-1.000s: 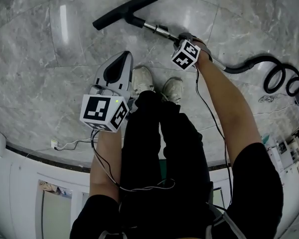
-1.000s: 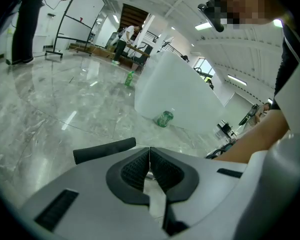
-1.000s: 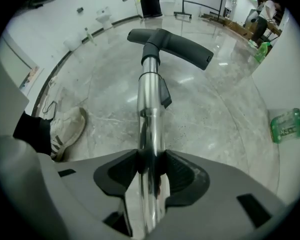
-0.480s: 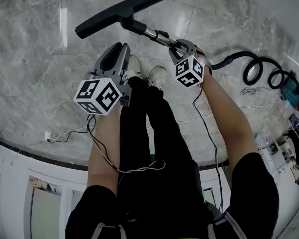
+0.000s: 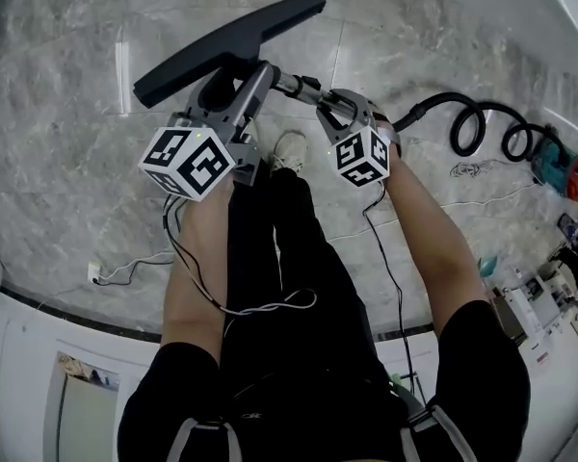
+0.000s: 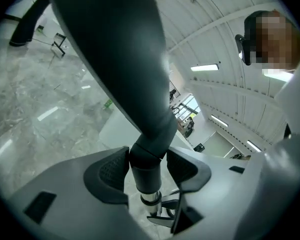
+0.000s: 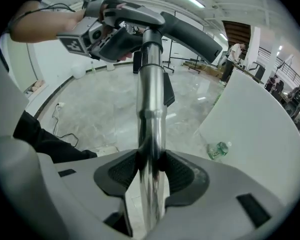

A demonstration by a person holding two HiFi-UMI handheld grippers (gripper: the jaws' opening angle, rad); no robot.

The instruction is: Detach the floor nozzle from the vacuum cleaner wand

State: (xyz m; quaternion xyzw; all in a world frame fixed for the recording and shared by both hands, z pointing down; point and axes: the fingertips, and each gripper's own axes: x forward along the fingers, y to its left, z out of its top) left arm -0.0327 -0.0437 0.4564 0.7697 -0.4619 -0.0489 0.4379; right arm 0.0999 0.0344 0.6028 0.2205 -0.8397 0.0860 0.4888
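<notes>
The black floor nozzle (image 5: 231,37) slants across the upper left of the head view above the marble floor (image 5: 58,94), not yet off the wand. Just below it, the left hand-held gripper (image 6: 147,168) has just been opening its jaws, which stand spread around the nozzle's dark neck (image 6: 144,180), unclamped. Right of that, the chrome wand (image 7: 151,94) is pinched tight in the right hand-held gripper (image 7: 151,170), and the hose (image 5: 429,104) coils off to the upper right. The nozzle looks like stiff, light plastic, best gripped at the neck. The polished tube seems slippery, so it likely needs a firm squeeze close to the joint
</notes>
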